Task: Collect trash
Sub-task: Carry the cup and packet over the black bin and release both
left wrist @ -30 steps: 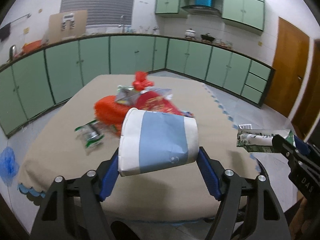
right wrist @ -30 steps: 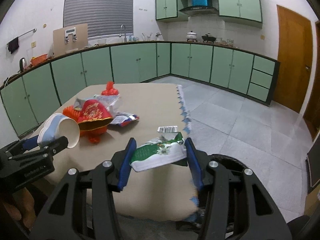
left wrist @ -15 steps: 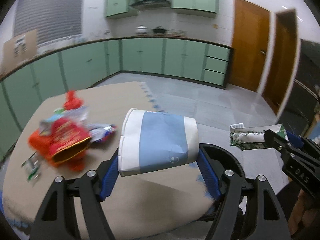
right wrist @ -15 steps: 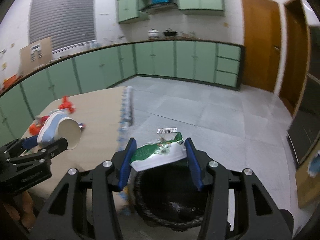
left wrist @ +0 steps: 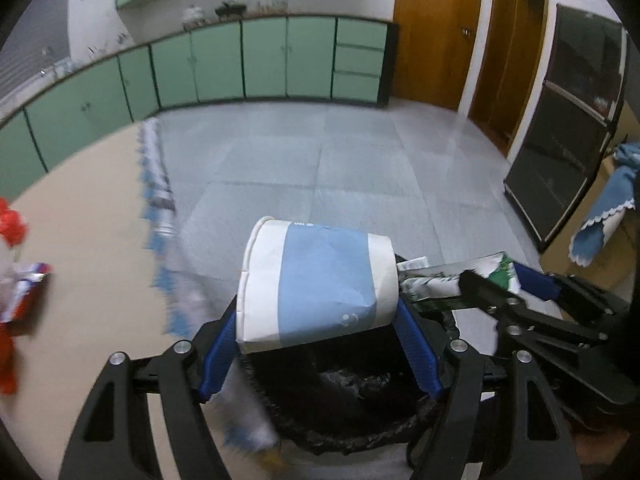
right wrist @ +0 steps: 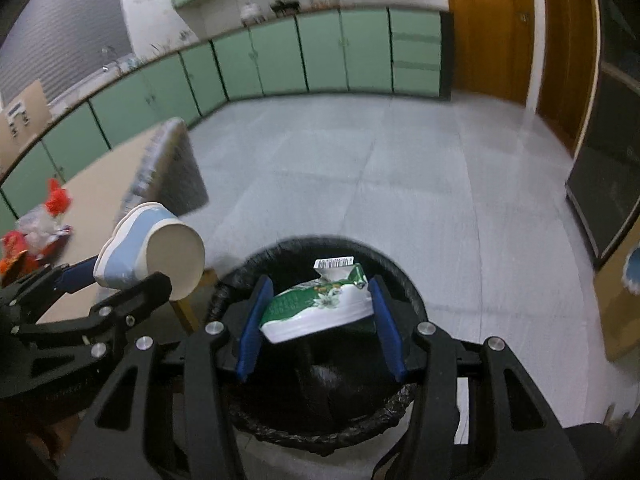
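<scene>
My left gripper (left wrist: 320,344) is shut on a squashed white and blue paper cup (left wrist: 320,284), held on its side above the near rim of a black-lined trash bin (left wrist: 344,408). The cup also shows in the right wrist view (right wrist: 152,252). My right gripper (right wrist: 320,320) is shut on a green and white wrapper (right wrist: 320,308) and holds it over the open mouth of the bin (right wrist: 400,276). The wrapper also shows in the left wrist view (left wrist: 452,280), to the right of the cup.
A table with a beige cloth (left wrist: 80,240) stands left of the bin, with red and mixed wrappers (right wrist: 32,236) on its far left. Grey tiled floor (right wrist: 380,180) lies beyond. Green cabinets (right wrist: 320,56), wooden doors (right wrist: 488,28) and a dark cabinet (left wrist: 568,128) line the walls.
Both grippers swung right, away from the table, and tilted down. The bin has come under them. The cup and the wrapper stay gripped.
</scene>
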Demonstrator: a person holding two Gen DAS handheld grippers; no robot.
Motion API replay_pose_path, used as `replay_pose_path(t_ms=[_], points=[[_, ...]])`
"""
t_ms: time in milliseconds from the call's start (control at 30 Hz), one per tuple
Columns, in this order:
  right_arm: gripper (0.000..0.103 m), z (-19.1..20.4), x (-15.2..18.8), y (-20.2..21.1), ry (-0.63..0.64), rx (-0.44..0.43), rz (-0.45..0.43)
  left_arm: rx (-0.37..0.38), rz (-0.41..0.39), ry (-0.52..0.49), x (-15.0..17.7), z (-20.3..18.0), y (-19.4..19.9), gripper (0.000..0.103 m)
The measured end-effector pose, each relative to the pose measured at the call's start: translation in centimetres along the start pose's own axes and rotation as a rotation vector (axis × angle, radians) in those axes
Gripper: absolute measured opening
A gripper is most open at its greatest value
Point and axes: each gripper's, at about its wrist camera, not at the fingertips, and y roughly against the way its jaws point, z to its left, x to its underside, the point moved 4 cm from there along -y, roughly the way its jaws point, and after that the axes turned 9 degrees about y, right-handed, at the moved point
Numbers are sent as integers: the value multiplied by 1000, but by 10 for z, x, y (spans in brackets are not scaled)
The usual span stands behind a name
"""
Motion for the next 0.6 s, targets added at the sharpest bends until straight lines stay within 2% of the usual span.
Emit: replay_pose_path(t_ms=[100, 200, 233, 300, 400, 600], points=[[48, -20, 4, -37, -133, -16, 78, -13, 49, -1, 2, -6, -26, 73], [48, -26, 10, -60, -150, 2, 125, -15, 91, 16, 2, -9, -41, 73], [48, -26, 11, -67, -151, -3, 148, -38, 100, -3, 1, -11, -42, 73], [48, -25, 11, -68, -140, 2, 158, -76, 153, -27, 5, -14, -50, 75], [51, -28, 7, -65, -146, 16, 149, -126, 173, -19, 5, -12, -51, 82], [57, -32, 5, -58, -149, -17, 145, -139, 180, -7, 4, -4, -42, 83]])
